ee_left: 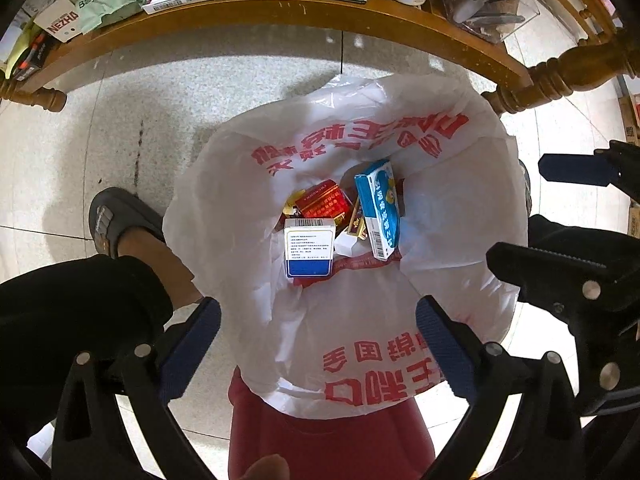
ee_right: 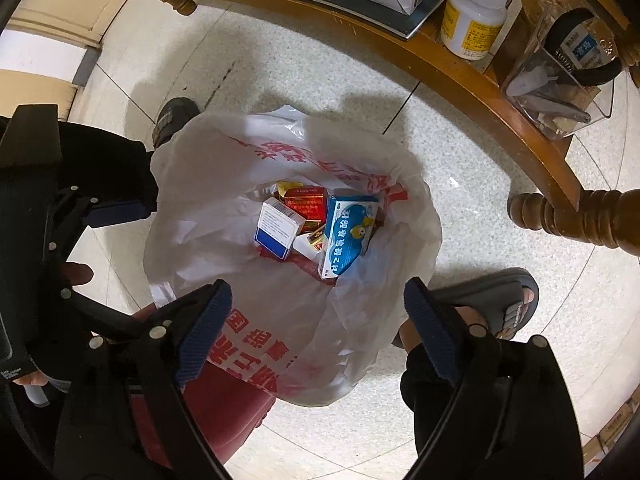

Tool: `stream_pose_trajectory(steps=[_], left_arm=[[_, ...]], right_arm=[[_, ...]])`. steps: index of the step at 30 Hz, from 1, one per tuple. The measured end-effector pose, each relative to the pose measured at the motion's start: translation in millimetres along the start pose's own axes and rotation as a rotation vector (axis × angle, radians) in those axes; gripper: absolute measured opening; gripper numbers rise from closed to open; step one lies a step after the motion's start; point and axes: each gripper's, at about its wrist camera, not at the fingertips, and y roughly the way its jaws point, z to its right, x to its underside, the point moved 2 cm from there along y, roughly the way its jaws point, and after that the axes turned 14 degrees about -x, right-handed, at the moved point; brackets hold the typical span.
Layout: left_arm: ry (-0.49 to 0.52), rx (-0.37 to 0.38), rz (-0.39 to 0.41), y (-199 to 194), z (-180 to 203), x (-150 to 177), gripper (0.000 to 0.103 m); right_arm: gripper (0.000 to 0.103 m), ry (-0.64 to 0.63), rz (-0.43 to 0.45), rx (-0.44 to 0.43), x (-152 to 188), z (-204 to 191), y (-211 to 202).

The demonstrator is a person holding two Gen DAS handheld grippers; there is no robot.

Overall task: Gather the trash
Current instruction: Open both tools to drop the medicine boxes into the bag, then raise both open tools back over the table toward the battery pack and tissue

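Observation:
A red bin (ee_left: 328, 440) (ee_right: 216, 408) lined with a white plastic bag (ee_left: 440, 208) (ee_right: 200, 184) printed in red stands on the floor below both grippers. Inside lie a white-and-blue box (ee_left: 309, 248) (ee_right: 276, 228), a light blue box (ee_left: 380, 208) (ee_right: 348, 232) and a red box (ee_left: 324, 200) (ee_right: 306, 204) among smaller wrappers. My left gripper (ee_left: 318, 312) hangs straight over the bag's mouth, open and empty. My right gripper (ee_right: 318, 292) (ee_left: 540, 216) hovers beside it, also open with nothing between its fingers.
A wooden table edge (ee_left: 280, 20) (ee_right: 440, 52) curves across the top, carrying baby wipes (ee_left: 104, 0), boxes, a white bottle (ee_right: 472, 16) and a clear container (ee_right: 560, 88). Its turned leg (ee_left: 560, 76) (ee_right: 580, 216) stands near the bin. A person's slippered feet (ee_left: 112, 216) (ee_right: 508, 304) flank the bin.

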Motion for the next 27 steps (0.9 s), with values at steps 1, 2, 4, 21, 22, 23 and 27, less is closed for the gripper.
stream_pose_trajectory(steps=[1, 2, 4, 21, 22, 23, 27], left_arm=[[-0.003, -0.002, 0.003, -1.1, -0.7, -0.2, 0.095], [-0.005, -0.003, 0.008, -2.1, -1.4, -0.4, 0.095], [-0.009, 0.0, 0.014, -4.4, -2.0, -0.5, 0.095], [-0.008, 0.0, 0.094, -30.6, -0.4, 0.7, 0.095], [-0.008, 0.0, 0.1, -32.8, -0.4, 1.0, 0.095], [-0.009, 0.0, 0.107, -34.9, -0.4, 1.0, 0.095], [-0.014, -0.015, 0.157, -50.4, -3.3, -0.1, 0.095]], right_arm=[[0.086, 0.001, 0.002, 0.0, -0.4, -0.2, -0.9], [0.086, 0.001, 0.005, -0.001, -0.5, -1.0, -1.7], [0.086, -0.001, 0.009, 0.003, 0.3, -2.3, -3.5], [0.086, -0.016, 0.068, -0.002, 5.5, -19.1, -28.9], [0.086, -0.017, 0.074, -0.001, 6.0, -20.2, -31.4], [0.086, -0.018, 0.081, -0.001, 6.8, -21.0, -34.2], [0.086, -0.019, 0.112, -0.003, 8.0, -26.6, -50.4]])
